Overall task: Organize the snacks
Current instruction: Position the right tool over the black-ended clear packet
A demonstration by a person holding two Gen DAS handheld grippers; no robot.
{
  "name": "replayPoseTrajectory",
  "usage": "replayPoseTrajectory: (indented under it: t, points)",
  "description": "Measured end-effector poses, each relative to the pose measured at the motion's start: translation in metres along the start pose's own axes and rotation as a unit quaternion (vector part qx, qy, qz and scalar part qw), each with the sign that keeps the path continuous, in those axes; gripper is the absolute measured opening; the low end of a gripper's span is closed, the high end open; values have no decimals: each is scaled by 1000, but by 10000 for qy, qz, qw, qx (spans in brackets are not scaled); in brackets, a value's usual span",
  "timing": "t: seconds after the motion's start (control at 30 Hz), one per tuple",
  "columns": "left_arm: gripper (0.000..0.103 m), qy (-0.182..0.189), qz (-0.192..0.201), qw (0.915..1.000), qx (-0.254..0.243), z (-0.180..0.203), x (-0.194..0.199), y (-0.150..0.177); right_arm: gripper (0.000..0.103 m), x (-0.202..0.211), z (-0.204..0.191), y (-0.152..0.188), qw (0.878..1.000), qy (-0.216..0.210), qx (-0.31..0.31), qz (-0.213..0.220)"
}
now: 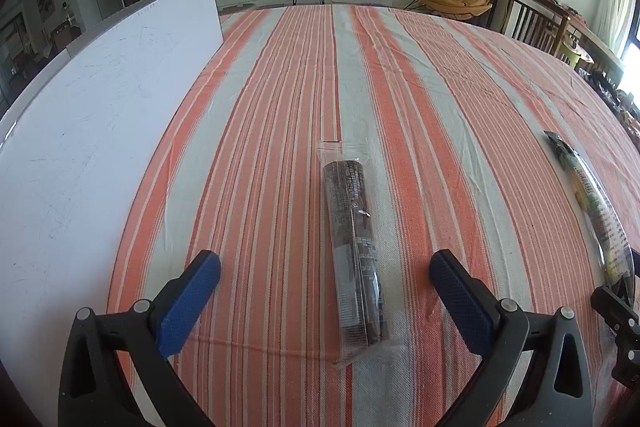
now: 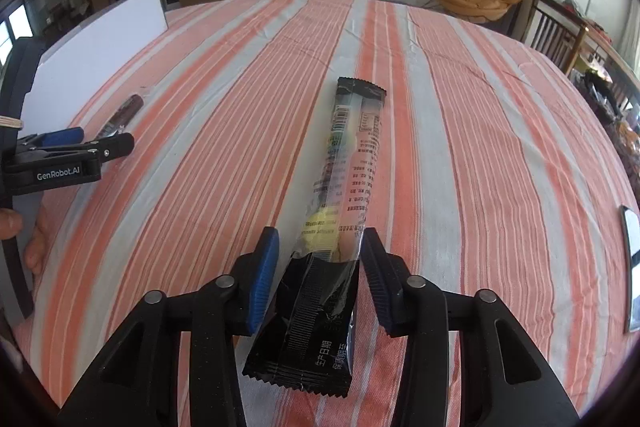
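Note:
A dark snack roll in a clear wrapper (image 1: 356, 247) lies lengthwise on the striped cloth. My left gripper (image 1: 325, 259) stands open, its blue fingers wide on either side of the roll's near half and touching nothing. A long packet with black ends and a clear window (image 2: 340, 179) lies on the cloth. My right gripper (image 2: 320, 233) is open around its near end, the left pad apart from the wrapper and the right pad close beside it. The left wrist view shows this packet (image 1: 592, 211) at the far right. In the right wrist view the left gripper (image 2: 106, 141) and the dark roll (image 2: 124, 115) appear at the left.
A white board (image 1: 100, 107) stands along the table's left side. A flat dark-framed object (image 2: 634, 267) lies at the right edge. A person's hand (image 2: 24, 227) holds the left gripper. Wooden chairs (image 2: 560, 31) stand beyond the table's right side.

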State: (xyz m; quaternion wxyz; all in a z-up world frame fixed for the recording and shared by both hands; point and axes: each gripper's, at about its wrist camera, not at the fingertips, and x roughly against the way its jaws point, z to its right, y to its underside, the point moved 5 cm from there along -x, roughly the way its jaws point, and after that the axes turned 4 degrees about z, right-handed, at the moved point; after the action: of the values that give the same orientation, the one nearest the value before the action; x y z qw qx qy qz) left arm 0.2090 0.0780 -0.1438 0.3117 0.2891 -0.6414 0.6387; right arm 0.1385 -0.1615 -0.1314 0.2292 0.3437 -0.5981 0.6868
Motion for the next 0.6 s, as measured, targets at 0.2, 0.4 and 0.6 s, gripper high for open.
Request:
replayPoseTrajectory:
  t: [0.2, 0.4, 0.6]
  points:
    - [103, -2, 0, 10000, -1, 0, 0, 0, 85, -4, 7, 2, 9996, -60, -268, 43]
    - [103, -2, 0, 10000, 0, 0, 0, 0, 90, -7, 7, -1, 9995, -29, -311, 9]
    - [103, -3, 1, 10000, 0, 0, 0, 0, 92, -8, 7, -1, 9995, -53, -309, 3]
